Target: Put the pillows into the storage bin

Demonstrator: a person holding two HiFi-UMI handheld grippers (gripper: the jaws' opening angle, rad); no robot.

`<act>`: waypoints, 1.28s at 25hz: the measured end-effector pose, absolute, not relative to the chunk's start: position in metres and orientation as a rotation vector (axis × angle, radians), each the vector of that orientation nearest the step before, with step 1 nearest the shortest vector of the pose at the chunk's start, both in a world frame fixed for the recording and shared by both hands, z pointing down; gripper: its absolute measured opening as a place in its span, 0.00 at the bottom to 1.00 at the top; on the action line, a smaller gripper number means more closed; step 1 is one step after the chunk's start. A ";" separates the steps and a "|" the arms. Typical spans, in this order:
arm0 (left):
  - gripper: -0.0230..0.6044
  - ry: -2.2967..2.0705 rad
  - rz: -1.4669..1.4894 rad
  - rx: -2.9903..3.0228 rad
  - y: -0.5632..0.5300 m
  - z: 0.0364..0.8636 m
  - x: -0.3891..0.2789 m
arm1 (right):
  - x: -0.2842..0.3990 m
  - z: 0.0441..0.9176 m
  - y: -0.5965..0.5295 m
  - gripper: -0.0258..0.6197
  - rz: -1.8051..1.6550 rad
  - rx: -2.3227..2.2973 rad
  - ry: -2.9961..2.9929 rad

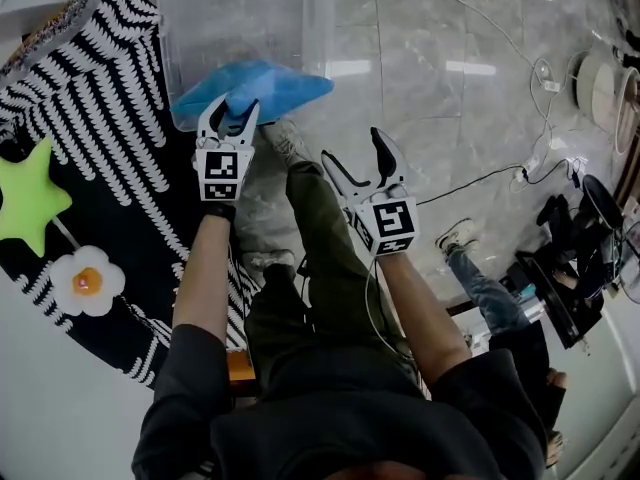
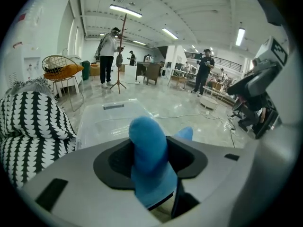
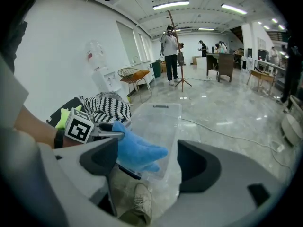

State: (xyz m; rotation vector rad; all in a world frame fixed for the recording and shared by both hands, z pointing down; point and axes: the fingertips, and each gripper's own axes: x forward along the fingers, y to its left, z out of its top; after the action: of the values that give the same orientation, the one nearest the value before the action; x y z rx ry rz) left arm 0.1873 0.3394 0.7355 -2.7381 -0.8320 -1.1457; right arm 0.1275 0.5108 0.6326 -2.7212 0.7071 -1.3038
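My left hand-held gripper [image 1: 230, 110] pinches the pillow [image 1: 268, 84] just over the bin [image 1: 200, 18]'s near rim, while my right hand-held gripper [image 1: 356, 154] hangs spread and empty.

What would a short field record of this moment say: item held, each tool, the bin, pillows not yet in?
held: blue pillow, over the near edge of the storage bin
holder: left tool, closed on the pillow
free: right tool, open, nothing between its jaws, above the person's leg
bin: clear plastic, on the marble floor
not in bin: green star pillow and fried-egg pillow, both lying on the black-and-white cover
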 end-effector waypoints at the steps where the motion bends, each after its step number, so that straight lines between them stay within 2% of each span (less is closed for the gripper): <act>1: 0.36 -0.833 -1.162 -2.731 0.340 0.739 0.184 | 0.128 0.633 0.512 0.65 -1.303 -2.721 0.708; 12: 0.37 -0.751 -1.245 -2.741 0.313 0.724 0.167 | 0.152 0.626 0.492 0.65 -1.288 -2.707 0.785; 18: 0.38 -0.434 -1.244 -2.844 0.237 0.659 0.173 | 0.198 0.586 0.451 0.65 -1.220 -2.704 0.994; 23: 0.41 -0.105 -1.153 -2.901 0.142 0.565 0.163 | 0.238 0.529 0.390 0.65 -1.129 -2.717 1.263; 27: 0.41 0.228 -1.066 -2.936 0.048 0.491 0.118 | 0.247 0.481 0.322 0.65 -1.031 -2.705 1.487; 32: 0.41 0.724 -0.927 -2.926 -0.047 0.415 0.011 | 0.229 0.428 0.219 0.65 -0.893 -2.612 1.834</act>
State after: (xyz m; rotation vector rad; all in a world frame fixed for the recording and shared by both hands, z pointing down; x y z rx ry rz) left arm 0.0108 -0.0469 0.4148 -2.9261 0.7240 -0.9267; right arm 0.2293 0.2187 0.4279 -2.6117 1.8343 -0.8928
